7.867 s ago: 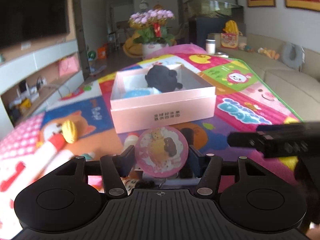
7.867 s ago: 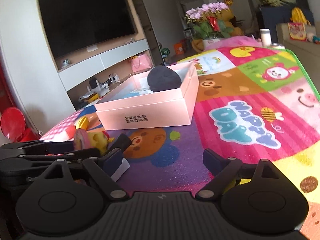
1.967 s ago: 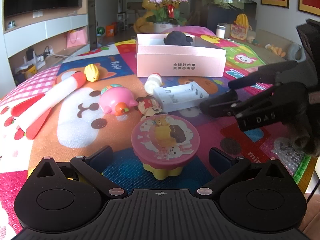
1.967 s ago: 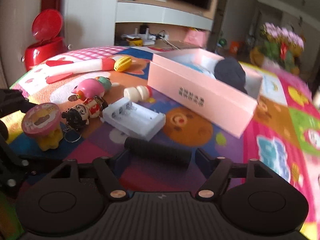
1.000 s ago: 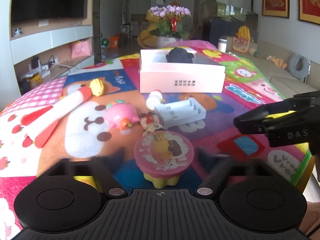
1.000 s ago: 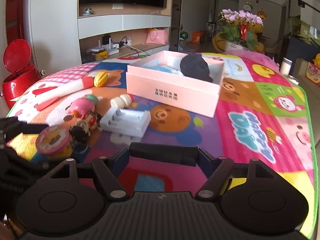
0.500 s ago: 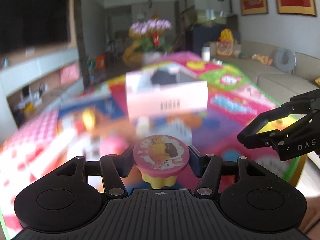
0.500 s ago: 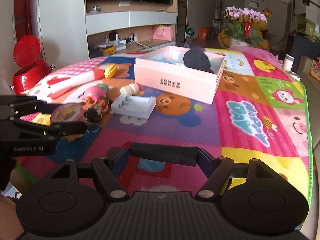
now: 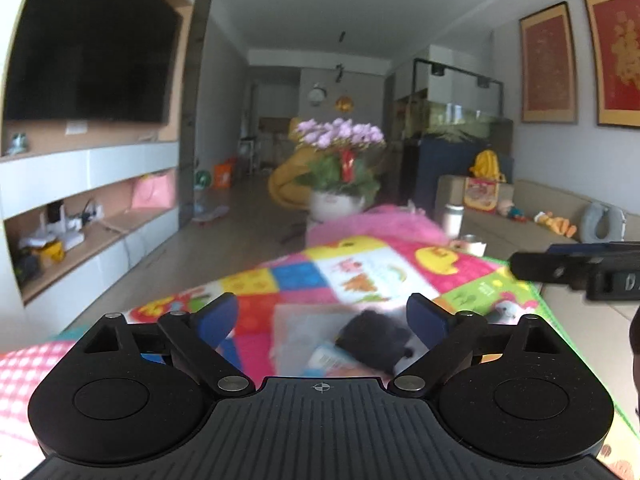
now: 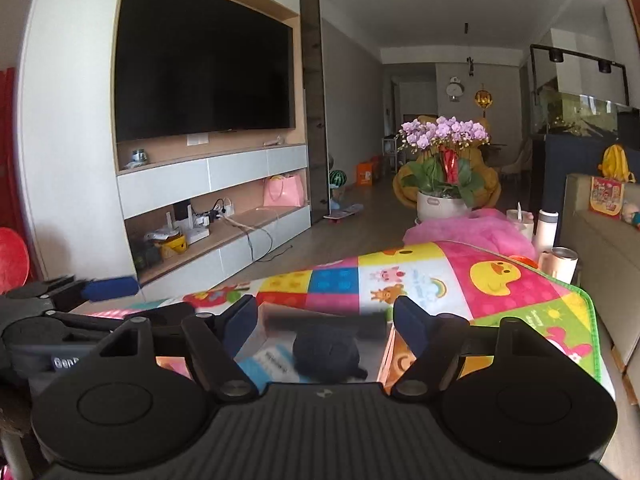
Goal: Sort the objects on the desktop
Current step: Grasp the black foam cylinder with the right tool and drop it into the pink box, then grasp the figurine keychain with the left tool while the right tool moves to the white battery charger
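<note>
My left gripper (image 9: 322,312) is open and empty, held above the pink box (image 9: 296,340), which shows blurred between its fingers. A black plush toy (image 9: 372,338) and a blue-and-white packet (image 9: 326,356) lie inside the box. My right gripper (image 10: 322,318) is open over the same box (image 10: 264,344). A black cylinder (image 10: 320,322) lies blurred across the gap between its fingers, above the black plush toy (image 10: 326,354); I cannot tell whether the fingers touch it. The pink-topped toy is out of view.
The colourful play mat (image 9: 380,268) covers the table, its green edge (image 10: 592,320) at the right. A flower pot (image 10: 442,184), cups (image 10: 558,262) and a pink cloth (image 10: 468,232) stand past the far end. The other gripper shows at each view's side.
Both grippers have moved forward over the pink box. The left gripper has opened and no longer holds the pink-topped toy. The right gripper's fingers have spread wider.
</note>
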Action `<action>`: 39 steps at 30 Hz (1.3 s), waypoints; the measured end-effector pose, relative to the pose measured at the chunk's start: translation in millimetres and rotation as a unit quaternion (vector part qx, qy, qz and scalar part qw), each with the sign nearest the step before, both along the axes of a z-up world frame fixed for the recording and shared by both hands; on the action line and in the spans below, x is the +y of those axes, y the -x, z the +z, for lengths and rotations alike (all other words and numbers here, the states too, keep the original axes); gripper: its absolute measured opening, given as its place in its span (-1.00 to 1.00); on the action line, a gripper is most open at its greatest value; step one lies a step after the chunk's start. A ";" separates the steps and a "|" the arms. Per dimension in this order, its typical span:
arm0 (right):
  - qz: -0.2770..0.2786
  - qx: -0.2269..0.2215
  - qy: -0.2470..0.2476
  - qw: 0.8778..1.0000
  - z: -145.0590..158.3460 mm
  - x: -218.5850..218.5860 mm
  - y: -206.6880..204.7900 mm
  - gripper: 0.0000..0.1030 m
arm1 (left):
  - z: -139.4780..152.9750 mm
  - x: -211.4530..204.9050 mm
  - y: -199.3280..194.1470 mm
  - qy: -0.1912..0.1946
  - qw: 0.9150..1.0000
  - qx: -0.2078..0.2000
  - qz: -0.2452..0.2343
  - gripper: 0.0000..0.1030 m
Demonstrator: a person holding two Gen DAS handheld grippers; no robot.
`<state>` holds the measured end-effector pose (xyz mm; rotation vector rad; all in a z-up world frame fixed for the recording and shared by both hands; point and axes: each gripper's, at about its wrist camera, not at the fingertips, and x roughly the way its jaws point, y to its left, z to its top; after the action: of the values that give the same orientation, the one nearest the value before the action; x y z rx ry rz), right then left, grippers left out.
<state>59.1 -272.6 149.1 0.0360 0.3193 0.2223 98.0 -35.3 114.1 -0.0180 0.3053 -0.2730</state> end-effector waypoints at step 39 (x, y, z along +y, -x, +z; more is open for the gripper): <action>0.087 0.207 0.064 0.972 -141.4 106.1 36.9 0.57 | -117.0 41.8 132.2 -0.072 0.989 0.127 -0.003 1.00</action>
<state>22.2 -166.5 7.6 -0.0743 0.7545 0.3693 -34.1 6.4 -2.8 0.0907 0.5784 -0.2541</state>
